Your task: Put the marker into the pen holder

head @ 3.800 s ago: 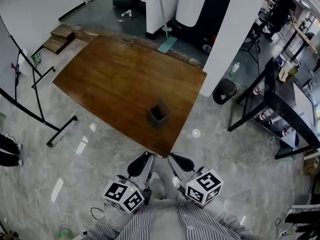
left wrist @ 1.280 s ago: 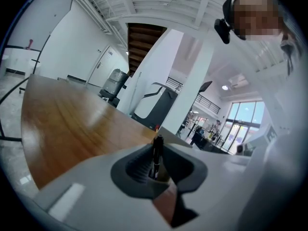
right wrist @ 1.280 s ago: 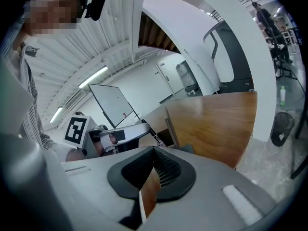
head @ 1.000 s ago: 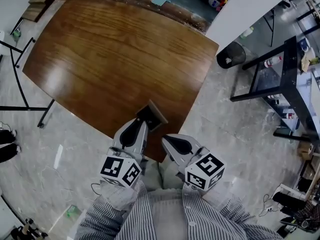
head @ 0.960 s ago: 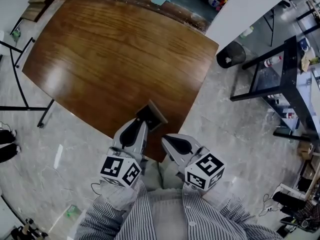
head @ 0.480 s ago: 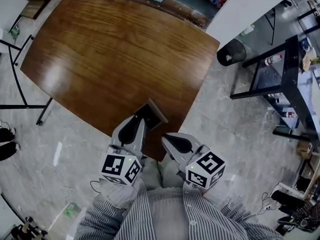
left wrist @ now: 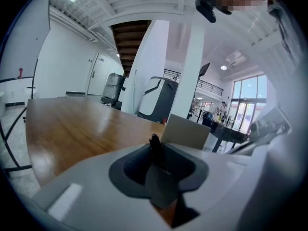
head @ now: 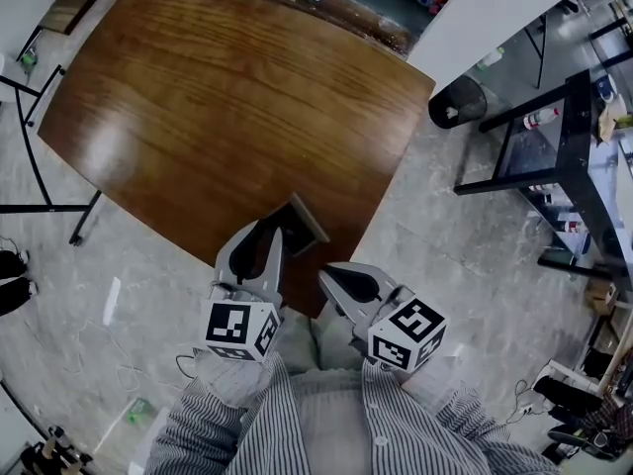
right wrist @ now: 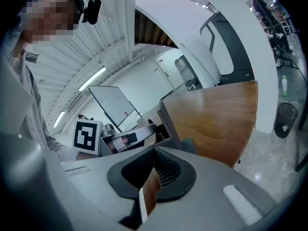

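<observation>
left gripper [head: 273,234] [left wrist: 155,153]: jaws clenched on the marker.
marker [left wrist: 154,144]: dark and upright between the left jaws, with its tip standing just above them.
right gripper [head: 327,271] [right wrist: 153,150]: jaws pressed together with nothing between them.
pen holder [head: 305,222] [left wrist: 185,131]: stands on the table [head: 218,97] close to its near edge, just beyond the left jaws and a little to their right. It lies ahead of the right jaws and to their left.
left gripper view only: shows the marker's tip in the jaws and the pen holder's pale flat wall rising behind them.
right gripper view only: shows the left gripper from the side, its marker cube [right wrist: 86,134] to the left of the right jaws, and the pen holder's grey wall [right wrist: 166,119] beyond them.
head view only: shows both grippers at once, side by side in front of the striped shirt [head: 297,424]. The marker itself cannot be made out there.
count: one marker, one pen holder, one table, two grippers, each with one cube.
</observation>
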Demonstrator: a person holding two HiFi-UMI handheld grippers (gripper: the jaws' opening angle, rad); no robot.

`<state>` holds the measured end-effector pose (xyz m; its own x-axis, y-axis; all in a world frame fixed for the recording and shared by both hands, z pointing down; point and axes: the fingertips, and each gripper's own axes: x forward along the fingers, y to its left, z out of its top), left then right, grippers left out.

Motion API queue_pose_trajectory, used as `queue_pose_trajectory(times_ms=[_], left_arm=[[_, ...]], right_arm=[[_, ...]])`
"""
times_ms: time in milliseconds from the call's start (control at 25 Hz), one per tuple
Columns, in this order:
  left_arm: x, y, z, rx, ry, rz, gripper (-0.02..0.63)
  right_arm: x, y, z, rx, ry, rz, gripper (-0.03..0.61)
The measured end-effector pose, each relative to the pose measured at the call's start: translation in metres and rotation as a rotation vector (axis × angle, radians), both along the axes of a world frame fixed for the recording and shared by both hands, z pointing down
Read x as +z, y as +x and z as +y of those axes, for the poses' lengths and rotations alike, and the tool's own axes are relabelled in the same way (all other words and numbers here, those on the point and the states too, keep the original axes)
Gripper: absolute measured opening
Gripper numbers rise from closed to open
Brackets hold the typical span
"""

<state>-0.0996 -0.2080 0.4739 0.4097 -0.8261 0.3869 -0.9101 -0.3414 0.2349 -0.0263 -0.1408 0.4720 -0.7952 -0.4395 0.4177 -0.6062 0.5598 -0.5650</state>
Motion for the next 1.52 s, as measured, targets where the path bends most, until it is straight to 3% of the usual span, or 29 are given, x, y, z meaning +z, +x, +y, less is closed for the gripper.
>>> queue_pose_trajectory(times_ms=[200, 600, 840, 1000, 1320, 1520], left_arm=[[0.000, -0.001, 0.000, -0.022, 0.006, -0.038, 0.086], [-0.001, -0.001, -0.001, -0.032, -0.012, -0.041, 0.101], [-0.009, -0.002, 0.005, -0.034, -0.001, 0.005, 0.104], [-0.025, -0.002, 0.024, -0.050, 0.004, 0.053, 0.093], [-0.046, 0.009, 0.072, -0.005, -0.015, 0.087, 0.008], [-0.052, 0.023, 0.097, 0.047, -0.033, 0.097, 0.008]], right_arm=[[0.000, 0.001, 0.003, 0.001, -0.001, -0.011, 0.000], [-0.003, 0.006, 0.008, 0.005, -0.003, -0.021, 0.000], [-0.007, 0.004, 0.009, -0.001, 0.017, -0.017, 0.000], [-0.017, 0.001, 0.009, -0.007, 0.058, -0.007, 0.000], [-0.044, -0.002, 0.025, -0.034, 0.202, 0.087, 0.000], [-0.052, -0.002, 0.040, -0.054, 0.271, 0.153, 0.000]])
